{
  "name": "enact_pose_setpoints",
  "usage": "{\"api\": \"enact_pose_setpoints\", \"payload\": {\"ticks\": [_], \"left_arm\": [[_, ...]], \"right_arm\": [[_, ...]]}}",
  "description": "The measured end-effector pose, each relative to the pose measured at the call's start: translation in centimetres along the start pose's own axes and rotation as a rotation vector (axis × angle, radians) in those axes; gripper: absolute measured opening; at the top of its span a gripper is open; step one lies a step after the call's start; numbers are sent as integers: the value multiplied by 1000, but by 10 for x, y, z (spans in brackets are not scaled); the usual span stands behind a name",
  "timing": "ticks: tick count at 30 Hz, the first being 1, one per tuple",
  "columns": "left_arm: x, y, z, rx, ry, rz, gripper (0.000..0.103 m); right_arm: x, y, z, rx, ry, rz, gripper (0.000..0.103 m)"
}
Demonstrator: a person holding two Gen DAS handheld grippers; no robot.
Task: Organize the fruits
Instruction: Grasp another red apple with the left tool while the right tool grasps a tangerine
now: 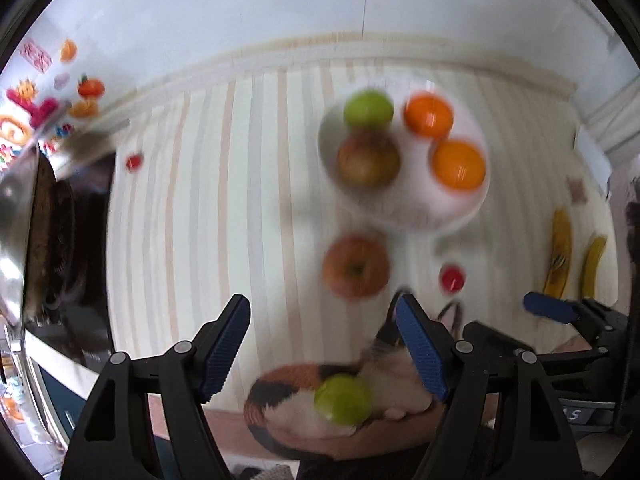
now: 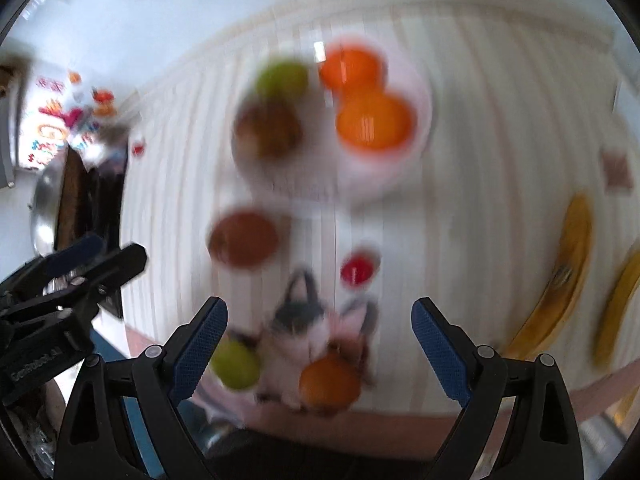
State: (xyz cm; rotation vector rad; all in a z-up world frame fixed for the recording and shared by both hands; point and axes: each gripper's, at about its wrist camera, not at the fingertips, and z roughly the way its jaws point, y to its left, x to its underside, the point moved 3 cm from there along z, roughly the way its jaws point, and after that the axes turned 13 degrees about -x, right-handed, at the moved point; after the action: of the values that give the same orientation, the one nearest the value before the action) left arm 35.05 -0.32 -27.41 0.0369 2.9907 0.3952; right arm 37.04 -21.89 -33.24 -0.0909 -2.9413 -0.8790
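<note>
Round, smooth fruit fills a glossy white plate (image 1: 404,216) at upper centre of the left wrist view: a green apple (image 1: 368,110), a reddish-brown apple (image 1: 368,160) and two oranges (image 1: 428,116). A red apple (image 1: 356,266) lies below it on the striped tablecloth (image 1: 200,200), two curved bananas (image 1: 560,256) at right. The left gripper (image 1: 324,352) and right gripper (image 2: 320,344) hang above the cloth, jaws spread wide, holding nothing.

A pale striped table (image 1: 240,200) stands against a plain white wall (image 1: 280,8).
</note>
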Motion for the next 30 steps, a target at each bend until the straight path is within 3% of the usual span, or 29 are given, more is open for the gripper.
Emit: {"api": "enact_pose_setpoints", "payload": {"ticks": [5,9,11,14,19,28,30], "left_arm": [[25,-4,32,-14,75,9,74],[31,-2,43,-15,97,-6,74],[29,-2,44,-12,100,-14,74],[20,-2,47,-10,97,-19,74],[-7,-16,53,33,99,11,74],[-42,-56,105,62,171,85,74],[-41,-59,111,77,165,88,66]], "right_arm": [[39,-23,44,-50,119,104,95],[51,-34,62,-46,149,134,89],[56,-38,71,-42,151,139,69],[57,-35,73,-20,131,99,59],[53,-34,59,2,72,65,59],[9,-54,22,44,-11,74,59],[6,-58,21,48,-11,75,59]]}}
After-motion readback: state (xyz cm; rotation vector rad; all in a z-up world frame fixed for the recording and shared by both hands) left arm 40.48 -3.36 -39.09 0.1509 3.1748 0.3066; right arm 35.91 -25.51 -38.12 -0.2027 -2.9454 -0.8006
